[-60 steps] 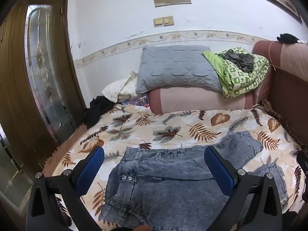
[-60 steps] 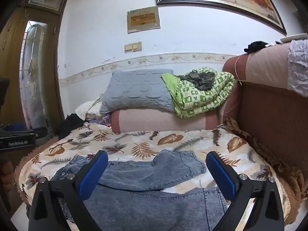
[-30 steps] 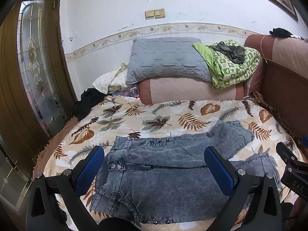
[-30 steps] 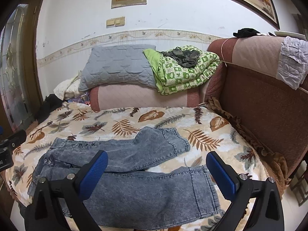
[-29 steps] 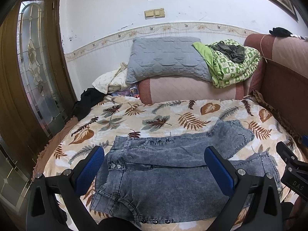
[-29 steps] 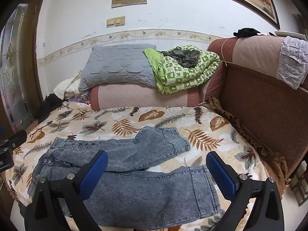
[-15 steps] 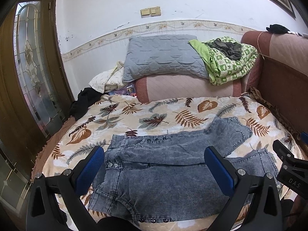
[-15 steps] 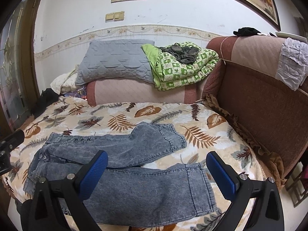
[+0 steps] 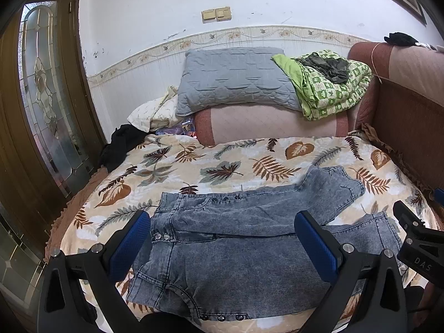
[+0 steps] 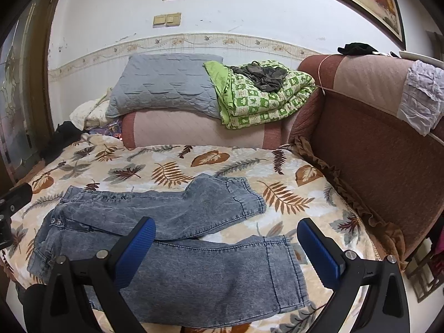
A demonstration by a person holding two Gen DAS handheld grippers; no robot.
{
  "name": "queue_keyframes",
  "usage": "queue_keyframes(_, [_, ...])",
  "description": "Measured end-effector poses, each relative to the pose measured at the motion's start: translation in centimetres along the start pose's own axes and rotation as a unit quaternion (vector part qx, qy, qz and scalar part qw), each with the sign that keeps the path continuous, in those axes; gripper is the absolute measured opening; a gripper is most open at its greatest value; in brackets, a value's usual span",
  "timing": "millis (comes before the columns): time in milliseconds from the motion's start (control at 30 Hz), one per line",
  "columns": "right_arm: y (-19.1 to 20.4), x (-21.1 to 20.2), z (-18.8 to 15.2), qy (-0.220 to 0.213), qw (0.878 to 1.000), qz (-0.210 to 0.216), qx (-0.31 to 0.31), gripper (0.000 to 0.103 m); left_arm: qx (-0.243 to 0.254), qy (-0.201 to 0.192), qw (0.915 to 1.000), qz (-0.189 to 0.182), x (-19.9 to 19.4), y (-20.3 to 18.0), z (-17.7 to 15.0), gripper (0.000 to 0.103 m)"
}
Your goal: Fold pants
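Left tongs [image 9: 222, 238] and right tongs [image 10: 226, 247] gaped wide, empty, hovering; jeans [image 10: 177, 244] spread ahead beneath both, apparently untouched, on leaf-print bedspread [image 9: 222, 163].

Soft even light; fisheye-bent edges

We see our left hand-held gripper [image 9: 222, 244] as two black angular plastic arms, each ending in a blue finger pad [image 9: 130, 242] with a fine dotted texture. Round silver screws [image 9: 97, 248] sit on top of each arm near the pad. Our right hand-held gripper [image 10: 226, 249] has the same build: black arms, blue textured pads [image 10: 319, 252], silver screws [image 10: 349, 254]. Its black body, seen from the left wrist view, carries white letters "DAS".
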State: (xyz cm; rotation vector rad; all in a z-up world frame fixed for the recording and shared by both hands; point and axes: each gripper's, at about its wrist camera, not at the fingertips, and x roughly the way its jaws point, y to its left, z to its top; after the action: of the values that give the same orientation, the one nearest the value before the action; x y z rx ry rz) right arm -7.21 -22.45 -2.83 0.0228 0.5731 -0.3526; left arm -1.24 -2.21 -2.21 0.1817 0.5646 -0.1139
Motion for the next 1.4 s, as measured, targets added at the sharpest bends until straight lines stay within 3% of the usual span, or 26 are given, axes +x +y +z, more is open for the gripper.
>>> queue_keyframes(633, [1.3, 1.7, 0.1, 0.011, 1.000, 0.004, -0.016, 0.103, -0.012, 0.021, 0.9997, 0.005, 2.7, 0.9, -0.7, 0.103])
queue_keyframes(1000, [2.3, 4.7, 0.2, 0.031, 0.999, 0.011, -0.031, 0.103, -0.008, 0.042, 0.9988, 0.022, 6.3, 2.2, -1.0, 0.103])
queue_keyframes(1100, [0.9, 7.2, 0.1, 0.056, 0.998, 0.028, -0.019, 0.103, -0.011, 0.058, 0.9975, 0.039, 8.9, 4.6, -0.8, 0.103])
queue_keyframes(1200, [-2.0, 10.6, 0.1, 0.090, 0.996, 0.024, 0.014, 0.103, -0.018, 0.099, 0.9930, 0.061, 13.2, 8.6, -0.7, 0.103])
queue_keyframes(1400, [-7.9, 16.7, 1.1, 0.138, 0.987, 0.038, 0.078, 0.103, -0.050, 0.179, 0.9729, 0.138, 22.8, 19.0, -1.0, 0.103])
